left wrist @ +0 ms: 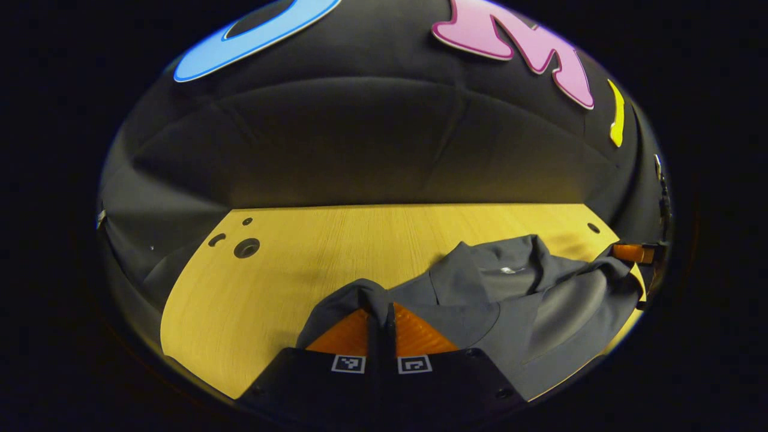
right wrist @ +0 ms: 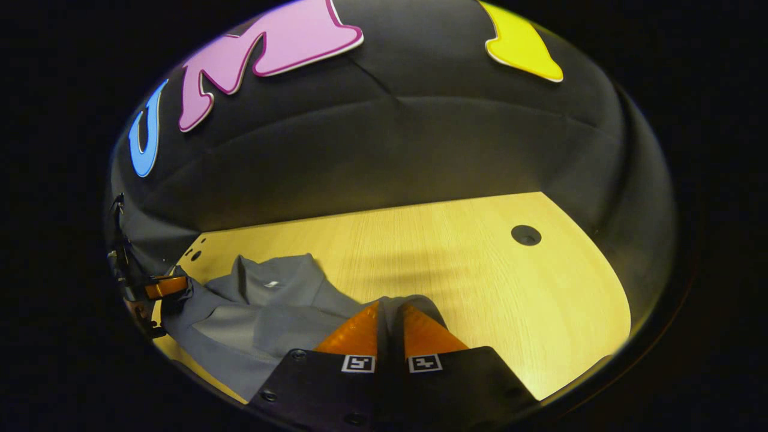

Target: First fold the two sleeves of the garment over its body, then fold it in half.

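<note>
On the near part of the wooden bench (left wrist: 288,264) lies a grey collared shirt (left wrist: 504,294), rumpled. Left claw (left wrist: 379,312) pinches its left edge; right claw (right wrist: 390,315) pinches its right edge, both closed on cloth.

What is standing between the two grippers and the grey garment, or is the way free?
Nothing visible stands between them. The left gripper is shut on a fold of the grey garment, and the right gripper is shut on another part of it. The wooden table around the garment shows only holes.
</note>
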The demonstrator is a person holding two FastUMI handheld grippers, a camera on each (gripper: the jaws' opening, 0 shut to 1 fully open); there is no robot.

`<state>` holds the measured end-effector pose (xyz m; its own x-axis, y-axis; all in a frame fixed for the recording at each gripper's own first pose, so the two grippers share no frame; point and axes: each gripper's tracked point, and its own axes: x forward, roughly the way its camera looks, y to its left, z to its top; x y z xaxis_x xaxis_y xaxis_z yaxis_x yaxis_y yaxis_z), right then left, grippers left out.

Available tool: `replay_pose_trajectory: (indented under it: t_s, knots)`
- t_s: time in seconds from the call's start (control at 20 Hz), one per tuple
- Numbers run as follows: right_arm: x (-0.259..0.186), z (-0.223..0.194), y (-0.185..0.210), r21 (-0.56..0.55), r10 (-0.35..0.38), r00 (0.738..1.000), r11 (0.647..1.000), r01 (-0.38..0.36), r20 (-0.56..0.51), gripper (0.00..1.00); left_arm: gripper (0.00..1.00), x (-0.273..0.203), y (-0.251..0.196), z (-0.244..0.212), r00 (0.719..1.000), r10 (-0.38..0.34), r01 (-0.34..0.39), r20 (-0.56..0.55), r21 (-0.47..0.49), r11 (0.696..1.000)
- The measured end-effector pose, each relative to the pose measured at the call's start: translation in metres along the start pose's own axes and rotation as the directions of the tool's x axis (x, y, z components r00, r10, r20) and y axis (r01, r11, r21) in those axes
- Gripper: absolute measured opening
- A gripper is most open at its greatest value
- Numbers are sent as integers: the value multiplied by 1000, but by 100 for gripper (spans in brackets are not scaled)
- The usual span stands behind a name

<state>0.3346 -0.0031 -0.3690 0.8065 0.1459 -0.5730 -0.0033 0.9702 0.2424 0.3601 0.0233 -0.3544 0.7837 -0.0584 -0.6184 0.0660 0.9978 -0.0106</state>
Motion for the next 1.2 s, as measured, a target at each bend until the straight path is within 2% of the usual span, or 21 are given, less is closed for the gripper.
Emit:
replay_pose_trajectory:
  t_s: [0.3,0.4,0.5,0.55,0.6,0.65,0.75,0.8,0.85,0.9,0.95,1.0,1.2]
  knots:
    - [9,-19,-3,9,-10,998,1000,11,-60,14,8,15,-2,-13,999,8,-7,-42,26,1000]
    - [8,-21,-2,28,-2,997,1000,4,-73,15,14,14,-3,-15,999,2,-1,-48,15,1000]
    - [4,-16,-9,24,-18,998,1000,20,-63,21,17,10,-4,-12,999,-7,7,-38,5,1000]
    - [0,-13,-7,21,-17,998,1000,19,-55,43,26,5,-2,-9,1000,1,-1,-31,1,1000]
    - [-3,-10,-6,19,-21,999,1000,22,-47,34,27,2,2,-7,1000,12,-12,-25,0,1000]
    - [-8,-6,-5,21,-20,999,1000,21,-40,58,41,-1,4,-4,1000,25,-25,-14,4,1000]
    - [-17,3,-6,22,-26,999,999,26,-20,65,70,-12,5,2,999,33,-33,13,25,999]
    - [-23,8,-5,22,-27,1000,999,27,-8,66,70,-18,3,5,999,28,-28,23,37,999]
    - [-31,13,-3,21,-25,1000,999,25,2,71,84,-26,2,8,999,23,-25,30,51,998]
    - [-39,17,0,21,-18,1000,1000,18,11,73,88,-35,0,11,999,22,-25,39,69,997]
    - [-48,20,3,16,-11,1000,1000,11,23,65,94,-43,-1,13,998,23,-27,52,85,996]
    - [-57,23,6,8,-4,999,1000,4,33,79,95,-53,-3,16,998,19,-26,68,98,995]
    - [-104,32,12,-2,18,997,1000,-18,69,89,97,-100,-11,24,993,-1,-11,114,104,994]
